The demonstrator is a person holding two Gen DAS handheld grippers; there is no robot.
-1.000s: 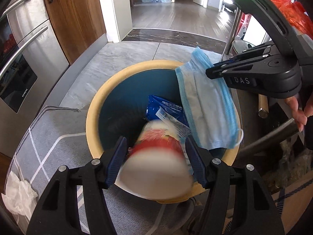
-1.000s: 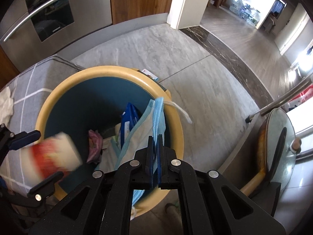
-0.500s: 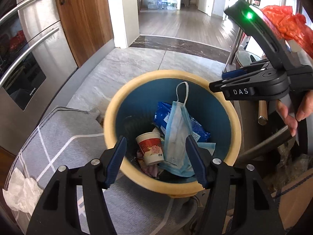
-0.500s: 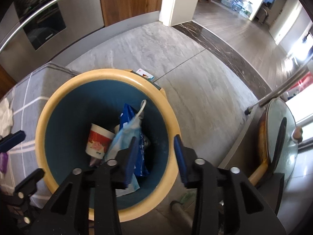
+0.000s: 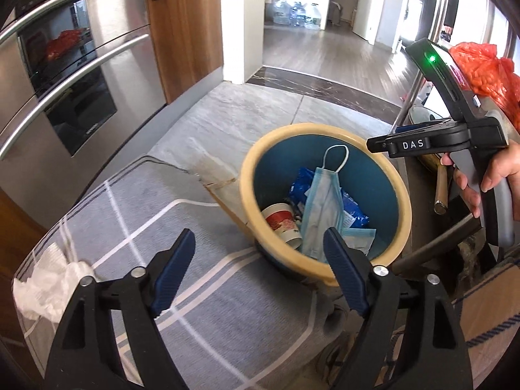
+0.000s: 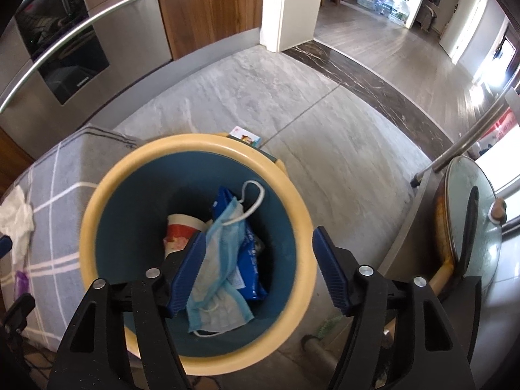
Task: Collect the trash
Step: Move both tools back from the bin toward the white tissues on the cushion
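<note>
A blue bin with a cream rim (image 5: 279, 136) (image 6: 97, 195) stands on the floor beside a grey checked cloth surface (image 5: 136, 221). Inside lie a light blue face mask (image 5: 321, 208) (image 6: 221, 247), a red and white paper cup (image 5: 281, 222) (image 6: 177, 232) and a blue wrapper (image 5: 352, 209) (image 6: 252, 260). My left gripper (image 5: 260, 260) is open and empty over the cloth, near the bin's near rim. My right gripper (image 6: 258, 268) is open and empty above the bin; it also shows in the left wrist view (image 5: 422, 143). A crumpled white tissue (image 5: 45, 282) (image 6: 14, 217) lies on the cloth.
A steel oven (image 5: 65, 74) and a wooden cabinet (image 6: 208, 3) stand to the left. A pan with a glass lid (image 6: 471, 227) sits on the right. An orange bag (image 5: 484, 65) hangs at the far right. A small card (image 6: 245, 136) lies behind the bin.
The cup left my left gripper and the mask left my right gripper; both now lie in the bin. Both grippers opened and pulled back and up from the bin.
</note>
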